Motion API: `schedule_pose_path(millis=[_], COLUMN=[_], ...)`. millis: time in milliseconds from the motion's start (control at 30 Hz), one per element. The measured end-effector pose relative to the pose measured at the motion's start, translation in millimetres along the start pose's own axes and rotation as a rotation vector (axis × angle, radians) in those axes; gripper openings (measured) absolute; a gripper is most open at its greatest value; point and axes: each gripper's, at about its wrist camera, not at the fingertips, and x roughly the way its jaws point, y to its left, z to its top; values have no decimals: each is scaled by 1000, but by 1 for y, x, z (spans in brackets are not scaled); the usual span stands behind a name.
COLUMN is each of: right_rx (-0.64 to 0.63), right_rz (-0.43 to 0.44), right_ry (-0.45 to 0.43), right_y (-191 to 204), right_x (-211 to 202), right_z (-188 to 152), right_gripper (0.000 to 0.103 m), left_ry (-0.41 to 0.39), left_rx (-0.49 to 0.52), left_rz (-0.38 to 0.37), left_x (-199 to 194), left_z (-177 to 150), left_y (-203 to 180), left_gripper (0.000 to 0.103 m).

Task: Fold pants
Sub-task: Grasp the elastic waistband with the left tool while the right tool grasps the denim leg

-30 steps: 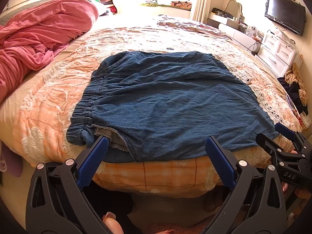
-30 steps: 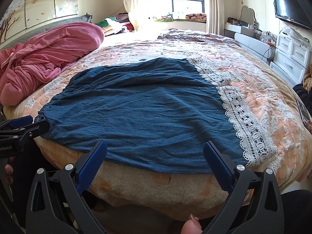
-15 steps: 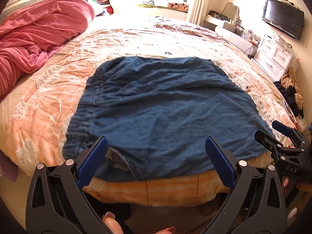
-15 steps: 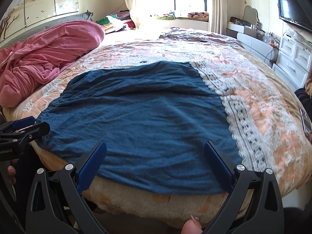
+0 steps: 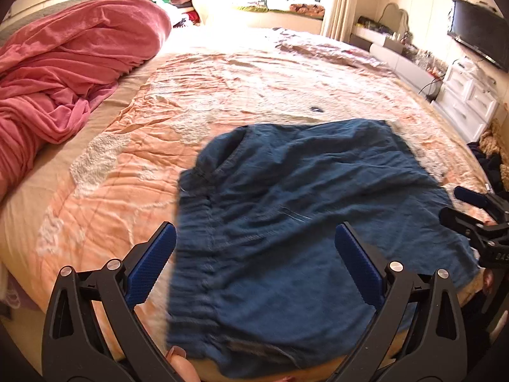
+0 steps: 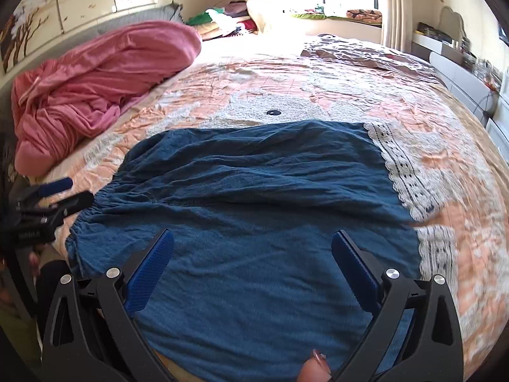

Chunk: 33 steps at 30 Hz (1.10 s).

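Dark blue denim pants lie spread flat near the front edge of the bed, elastic waistband at the left. They also fill the right wrist view. My left gripper is open and empty, held above the waistband end. My right gripper is open and empty above the leg end. Each gripper shows at the edge of the other's view: the right one, the left one.
The bed has a peach quilt with white lace trim. A heaped pink blanket lies at the left. A white dresser and a TV stand along the right wall. Clothes lie on the floor at the right.
Both grippers have risen and moved forward over the bed, so the pants now lie under them. Both stay open. The pants have not moved.
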Motion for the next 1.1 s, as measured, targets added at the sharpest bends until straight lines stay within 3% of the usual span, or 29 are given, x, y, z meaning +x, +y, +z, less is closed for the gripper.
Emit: schedule_pose_path(millis=[100,267,367,433,633,767,900,1100], right_rx=[-54,-59,-89,-132,-244,-267,-323,-506], right_rz=[-13,51,54,40,2,16,6,18], right_ry=[5,54,83,99,127,169,197,193], right_y=[6,5,5,8,15,20,29,56], right_x=[11,33,48,60,99,128,155,185], right_z=[10,28,41,52,80,96,112,135], right_gripper=[99,99,99,99,99,99,99,98], left_ry=[7,51,102,102,107,125,82,-6], left_rx=[-5,44,6,-5,-73,-81,-42,-17], left_rz=[2,72,-13,-27,-109,-109,-125,-149], left_x=[16,60,86,94,114,129,123,100], left_z=[21,51,56,54,55,56,54,54], left_y=[21,47,60,63,71,73,68,65], left_gripper=[94,94,94,93,67,14,7,6])
